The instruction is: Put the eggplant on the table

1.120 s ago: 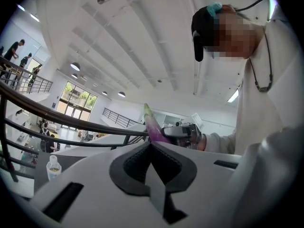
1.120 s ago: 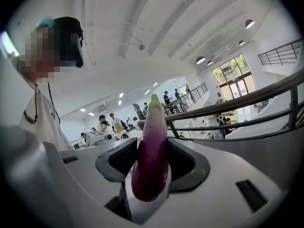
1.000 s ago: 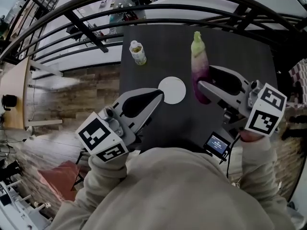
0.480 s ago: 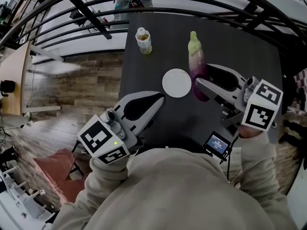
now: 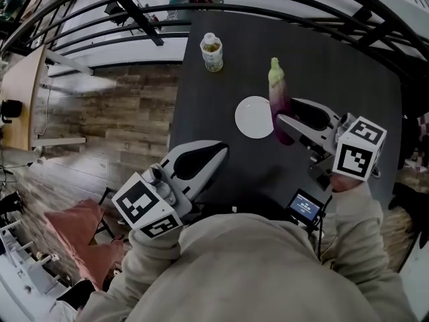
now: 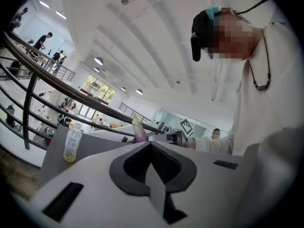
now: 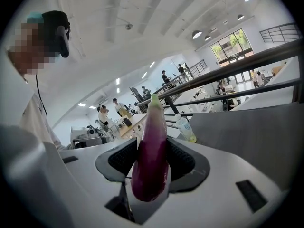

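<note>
My right gripper (image 5: pixel 286 115) is shut on the purple end of the eggplant (image 5: pixel 277 94), whose pale green tip points away over the dark table (image 5: pixel 221 92). In the right gripper view the eggplant (image 7: pixel 152 151) stands between the ribbed pads of the right gripper (image 7: pixel 152 148). It hangs just right of a white plate (image 5: pixel 255 117); whether it touches the table I cannot tell. My left gripper (image 5: pixel 222 147) is shut with nothing in it near the table's front left. In the left gripper view the left gripper (image 6: pixel 151 144) has its jaws meeting, with the eggplant (image 6: pixel 138 130) beyond.
A small bottle of yellowish drink (image 5: pixel 212 51) stands at the table's far left, also seen as bottle (image 6: pixel 71 144) and bottle (image 7: pixel 185 128). A black railing (image 5: pixel 134 9) runs behind the table. A small screen device (image 5: pixel 305 206) hangs at my chest. Wooden floor (image 5: pixel 120 113) lies to the left.
Both grippers have sunk toward the table, the right one still carrying the eggplant. The head view has shifted, so table, plate and bottle now sit further right in the picture.
</note>
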The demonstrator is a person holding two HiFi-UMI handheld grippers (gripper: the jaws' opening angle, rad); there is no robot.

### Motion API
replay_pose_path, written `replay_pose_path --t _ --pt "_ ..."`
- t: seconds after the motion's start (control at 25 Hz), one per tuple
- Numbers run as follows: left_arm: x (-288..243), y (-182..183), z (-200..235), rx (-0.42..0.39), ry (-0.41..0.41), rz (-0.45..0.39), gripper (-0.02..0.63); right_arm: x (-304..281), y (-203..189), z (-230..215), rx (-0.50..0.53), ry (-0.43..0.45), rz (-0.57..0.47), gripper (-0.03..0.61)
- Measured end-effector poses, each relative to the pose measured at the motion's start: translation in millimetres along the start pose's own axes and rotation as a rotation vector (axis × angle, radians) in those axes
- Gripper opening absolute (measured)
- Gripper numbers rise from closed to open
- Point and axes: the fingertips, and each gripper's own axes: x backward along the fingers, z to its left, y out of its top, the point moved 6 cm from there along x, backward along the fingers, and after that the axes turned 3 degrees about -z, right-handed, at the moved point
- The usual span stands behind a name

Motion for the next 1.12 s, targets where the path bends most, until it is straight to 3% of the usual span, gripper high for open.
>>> replay_pose_path --t 0.4,1.12 --pt "14.4 -13.3 10.4 0.041 0.045 -0.007 0.005 -32.3 -39.7 -41.0 -0.02 -0.057 0.113 0.206" --pt "44.8 -25.2 19.8 0.077 0.137 -0.03 0.005 -86.6 -128.0 -121.1 -0.03 -0.267 0.424 0.206"
